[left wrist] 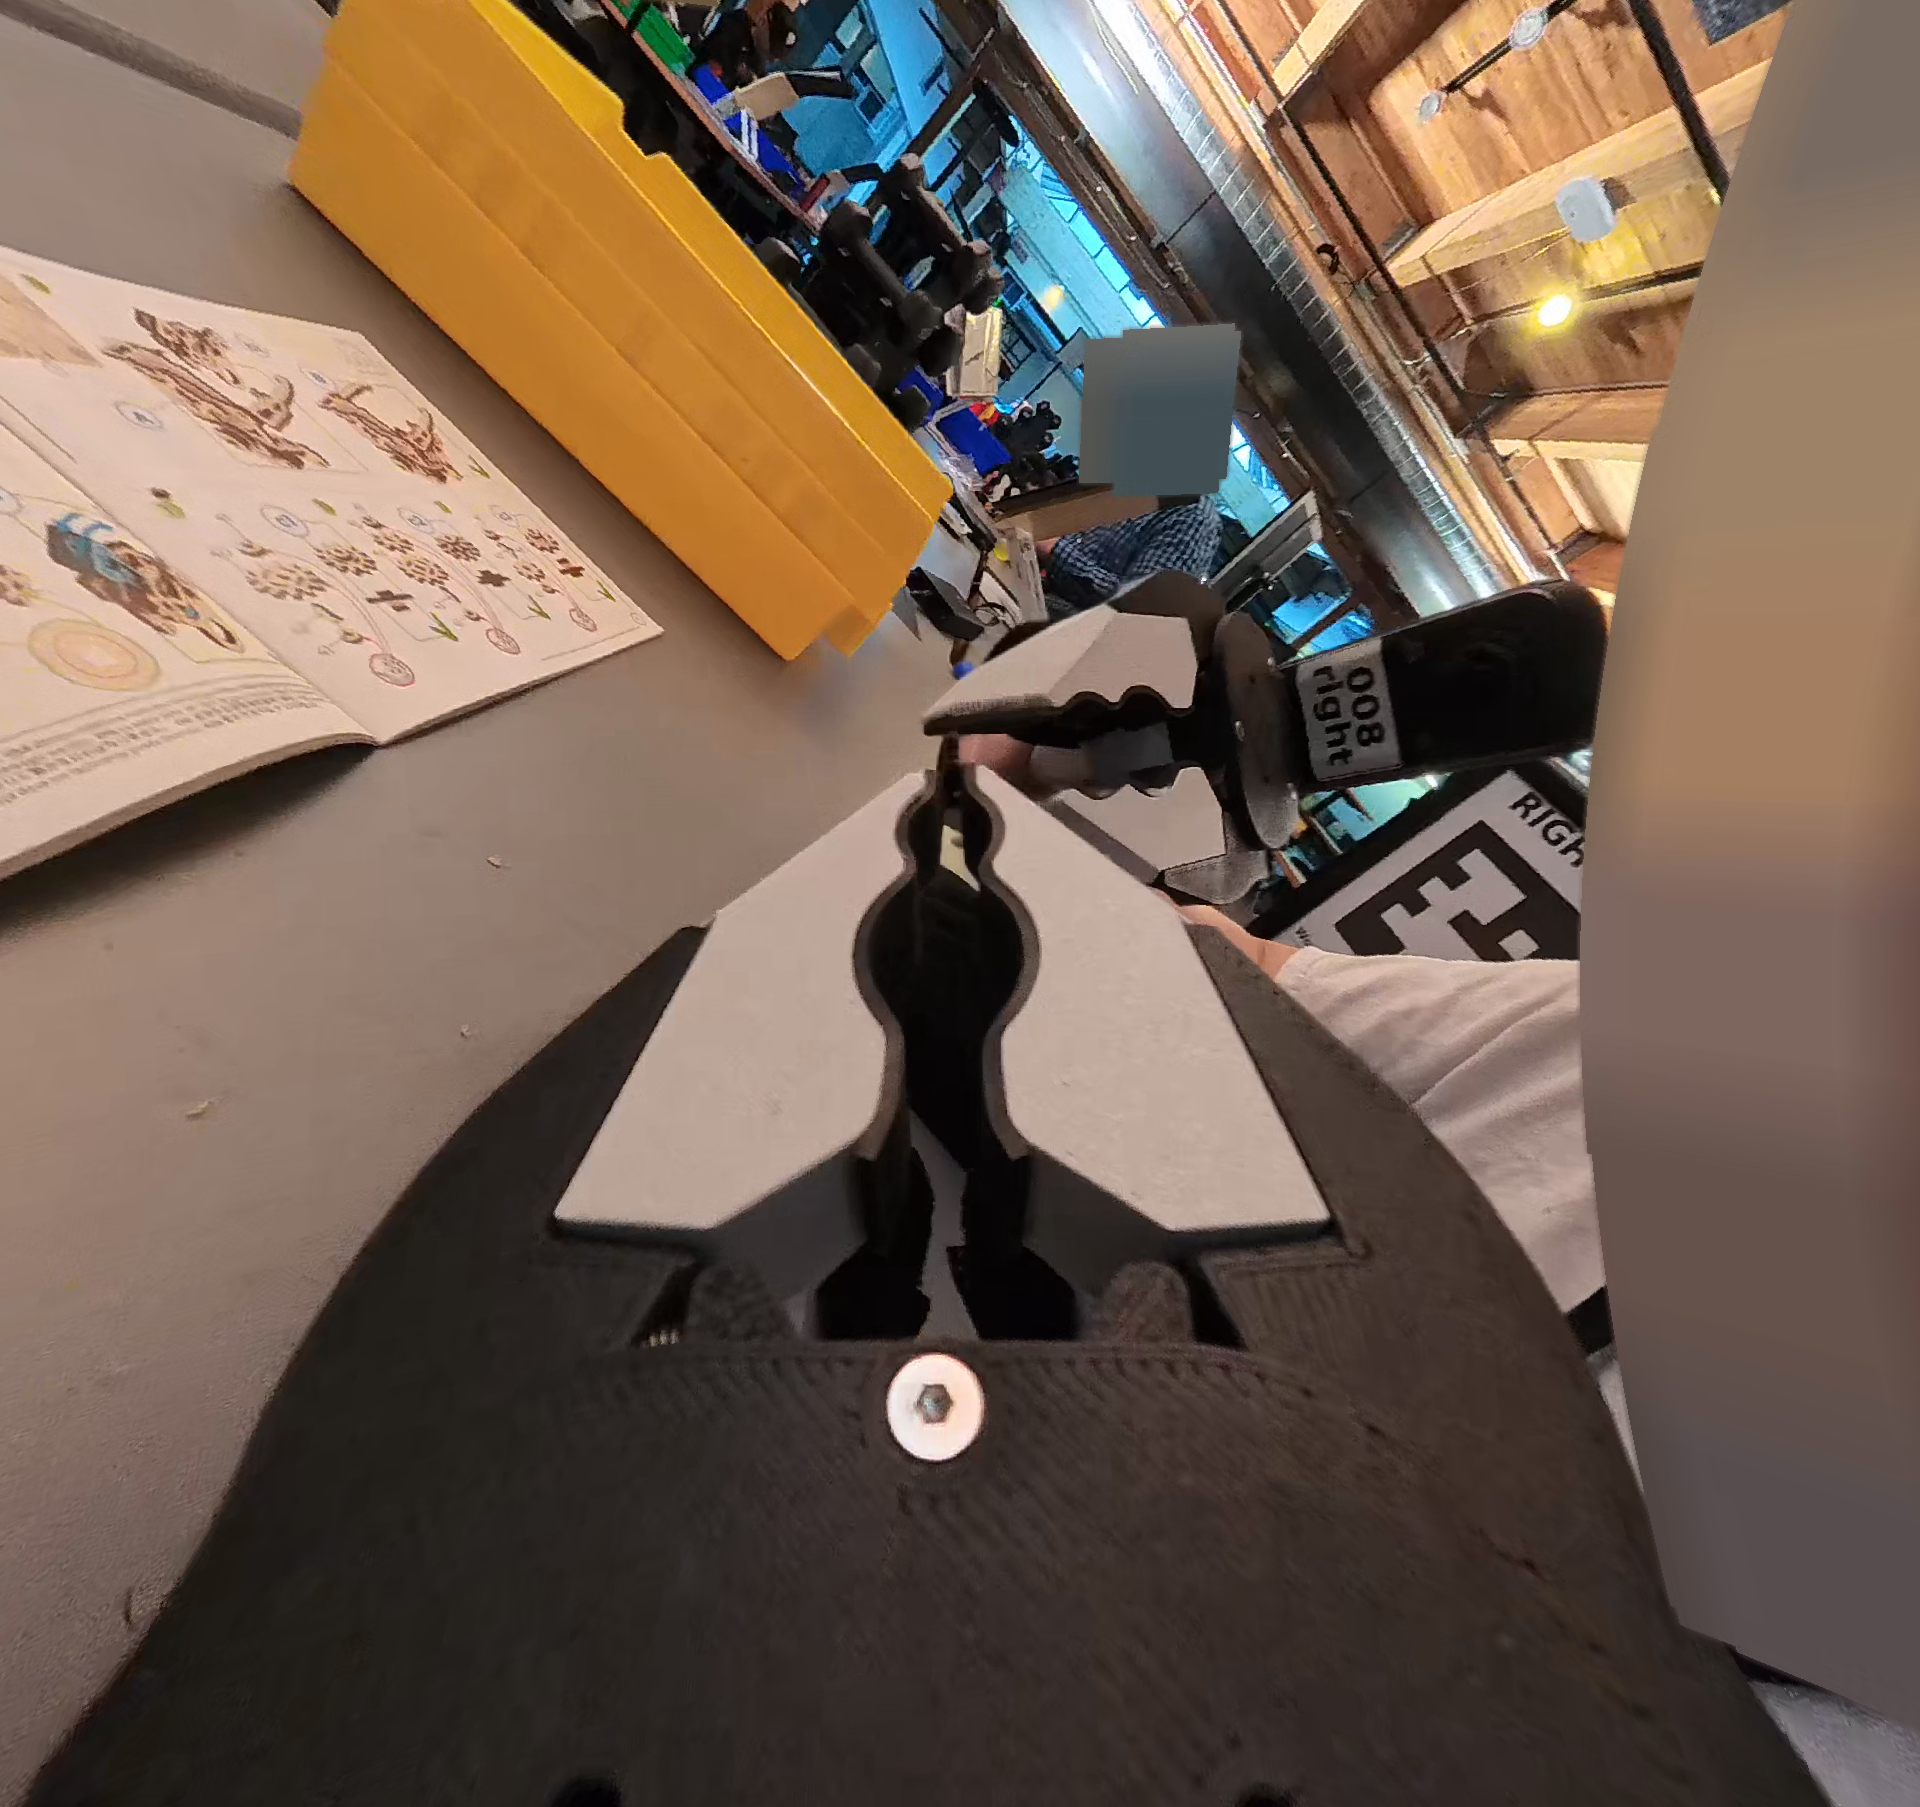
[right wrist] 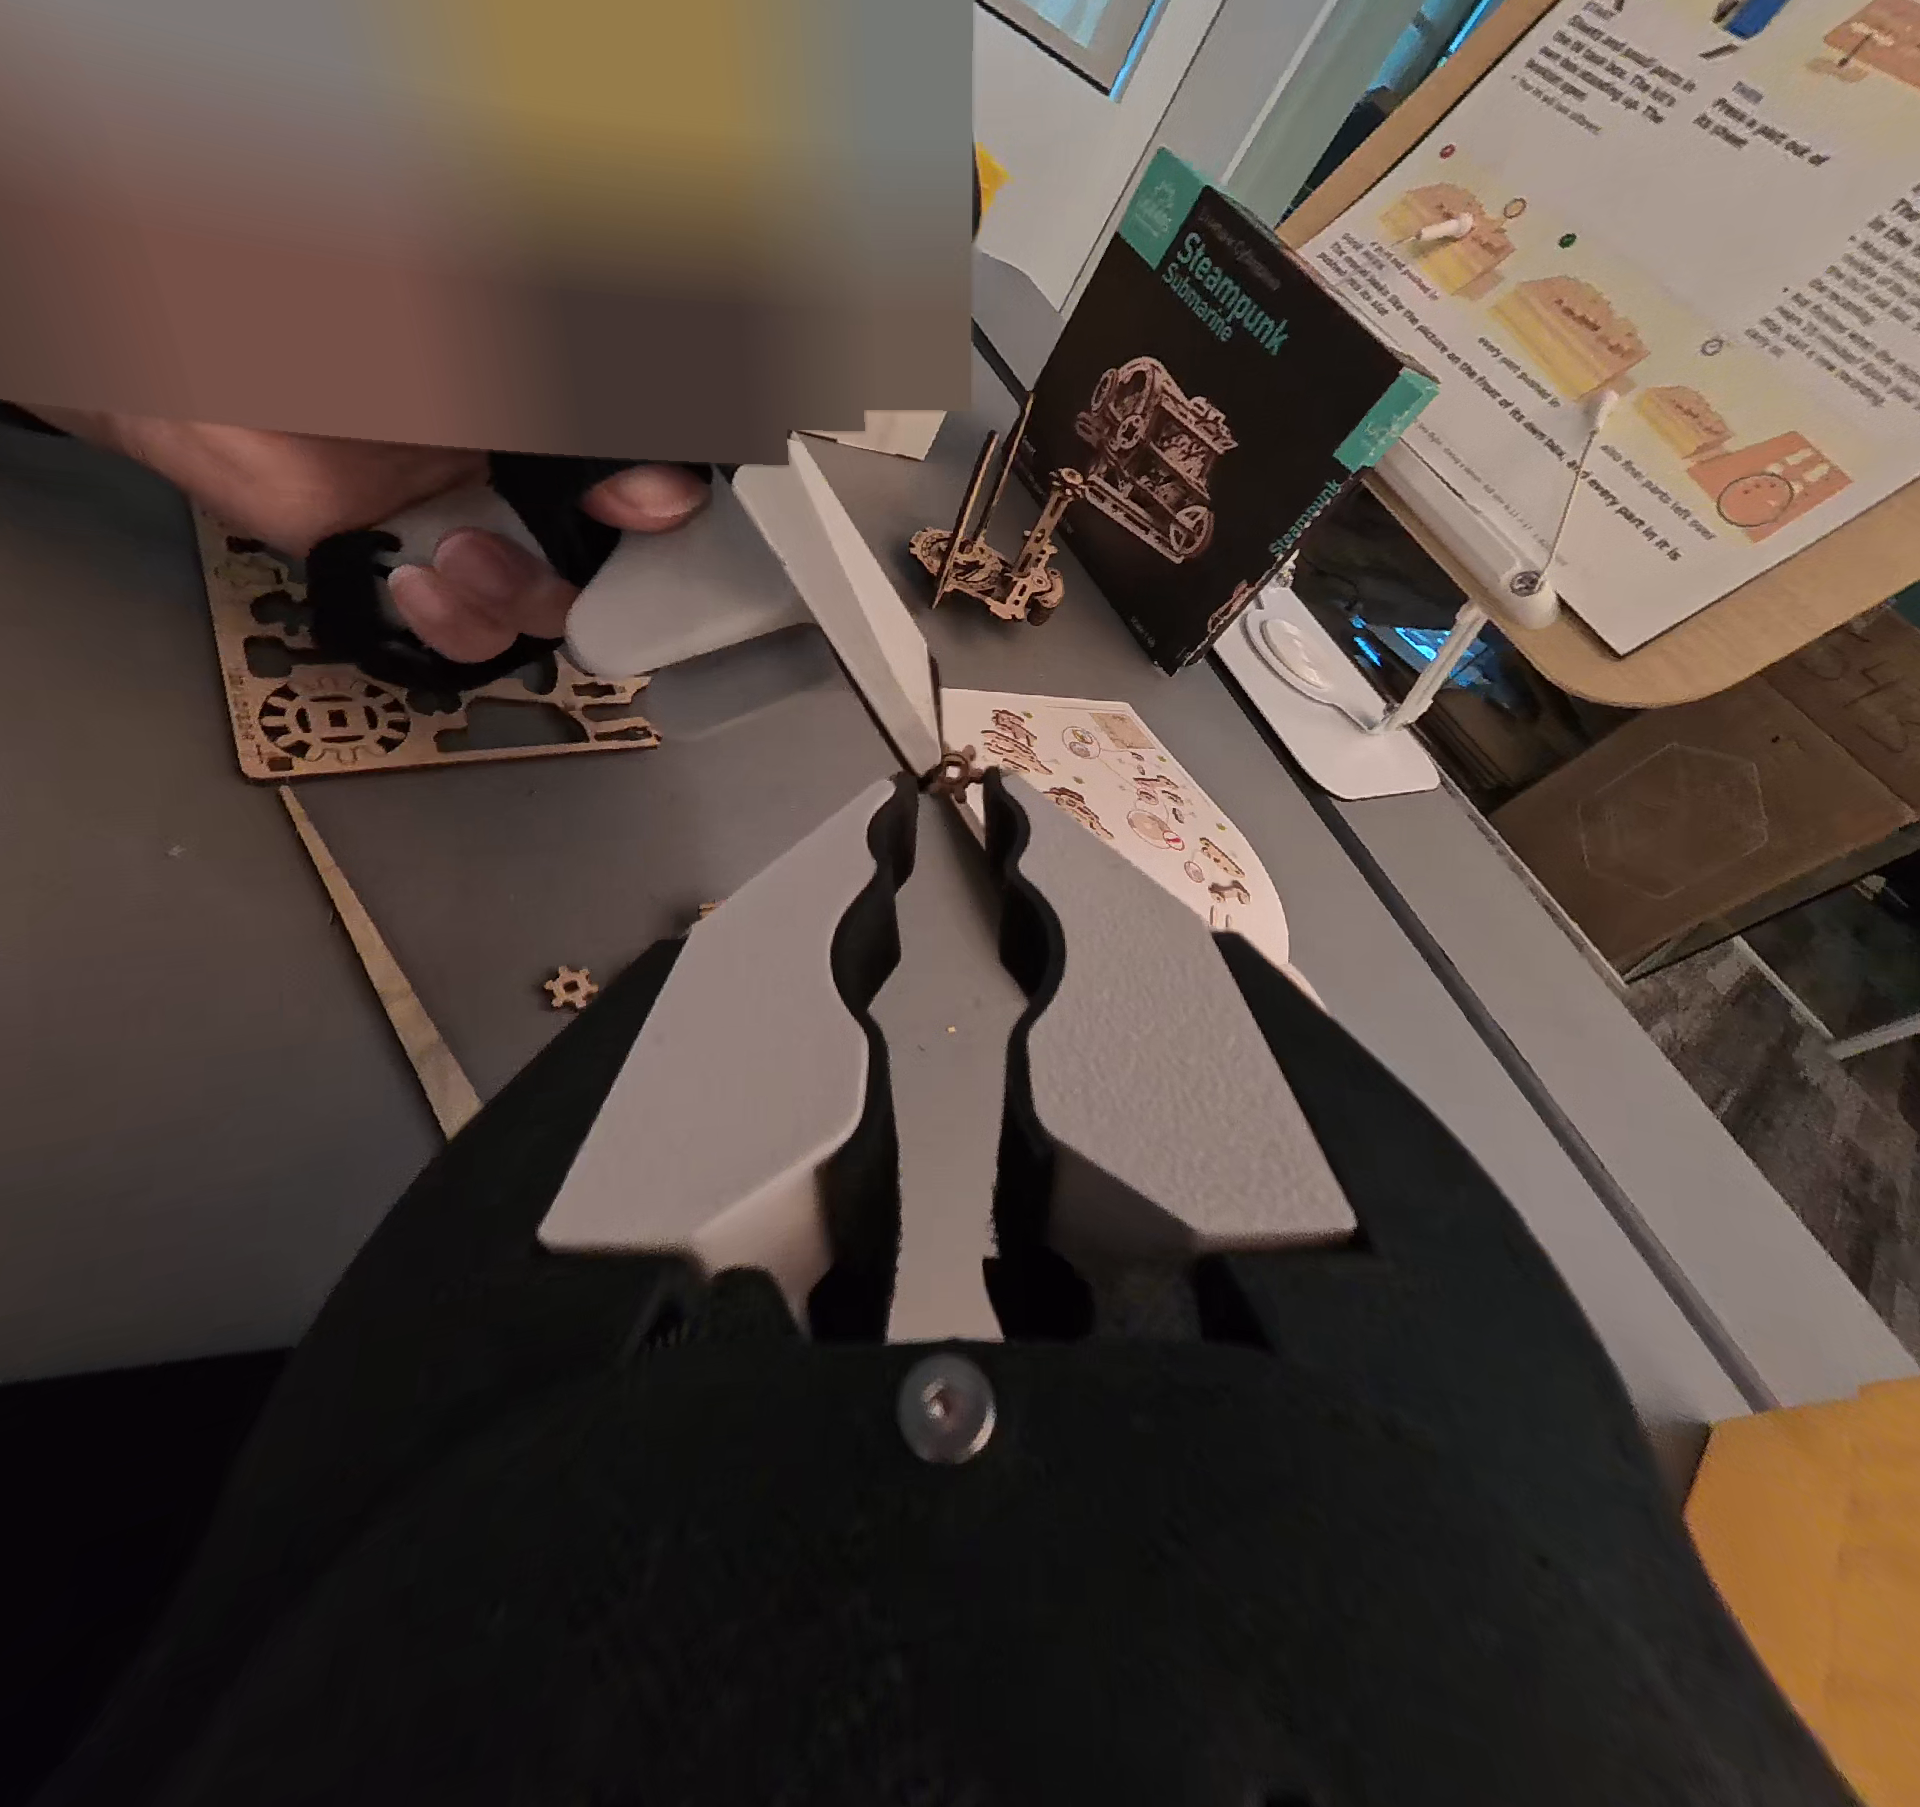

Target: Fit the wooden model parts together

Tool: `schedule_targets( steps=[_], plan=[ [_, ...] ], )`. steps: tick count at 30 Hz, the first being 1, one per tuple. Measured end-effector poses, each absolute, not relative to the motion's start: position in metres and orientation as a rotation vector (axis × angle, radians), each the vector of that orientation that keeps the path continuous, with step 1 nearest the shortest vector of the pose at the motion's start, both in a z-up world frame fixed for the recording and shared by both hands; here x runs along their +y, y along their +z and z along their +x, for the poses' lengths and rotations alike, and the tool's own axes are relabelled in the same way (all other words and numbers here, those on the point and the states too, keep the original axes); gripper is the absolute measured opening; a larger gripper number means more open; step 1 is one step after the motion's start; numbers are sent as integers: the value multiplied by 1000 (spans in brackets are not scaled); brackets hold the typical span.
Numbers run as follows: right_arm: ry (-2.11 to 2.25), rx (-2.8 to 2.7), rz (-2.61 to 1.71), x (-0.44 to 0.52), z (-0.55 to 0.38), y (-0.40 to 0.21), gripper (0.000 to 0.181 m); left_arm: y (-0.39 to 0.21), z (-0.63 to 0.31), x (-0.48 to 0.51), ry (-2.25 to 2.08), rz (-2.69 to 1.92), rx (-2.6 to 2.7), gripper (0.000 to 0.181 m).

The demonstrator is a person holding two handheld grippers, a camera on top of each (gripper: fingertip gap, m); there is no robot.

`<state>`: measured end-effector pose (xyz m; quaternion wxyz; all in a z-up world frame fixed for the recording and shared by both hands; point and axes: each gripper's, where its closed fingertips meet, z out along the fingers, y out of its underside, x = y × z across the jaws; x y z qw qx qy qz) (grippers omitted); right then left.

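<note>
My right gripper (right wrist: 951, 786) fingers stand slightly parted, with a tiny brown wooden cog (right wrist: 953, 770) between their tips; whether they grip it I cannot tell. My left gripper (right wrist: 928, 741) is clenched, its tip touching the cog. The part-built wooden model frame (right wrist: 987, 568) stands well apart on the grey desk (right wrist: 623, 843), so I judge most fitting remains. Another loose wooden gear (right wrist: 570, 986) lies near, beside the punched plywood sheet (right wrist: 343, 718). The dark kit box (right wrist: 1216, 417) and open instruction booklet (left wrist: 260, 531) crowd the desk; yellow plastic bins (left wrist: 623, 282) sit behind.
</note>
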<state>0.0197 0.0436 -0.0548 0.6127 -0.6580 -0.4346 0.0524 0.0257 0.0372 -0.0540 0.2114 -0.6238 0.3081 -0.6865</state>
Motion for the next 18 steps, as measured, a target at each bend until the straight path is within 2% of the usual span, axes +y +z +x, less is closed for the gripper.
schedule_targets(
  steps=[7,14,18],
  plan=[
    [163,-1097,-1468,31,15,-56,8,-54,24,26,-2046,-1766,880,1],
    [159,-1101,-1502,32,17,-61,9,-55,23,26,-1996,-1770,923,5],
    [105,-1006,-1659,47,31,-75,8,-53,19,36,-1914,-1764,908,4]
  ],
)
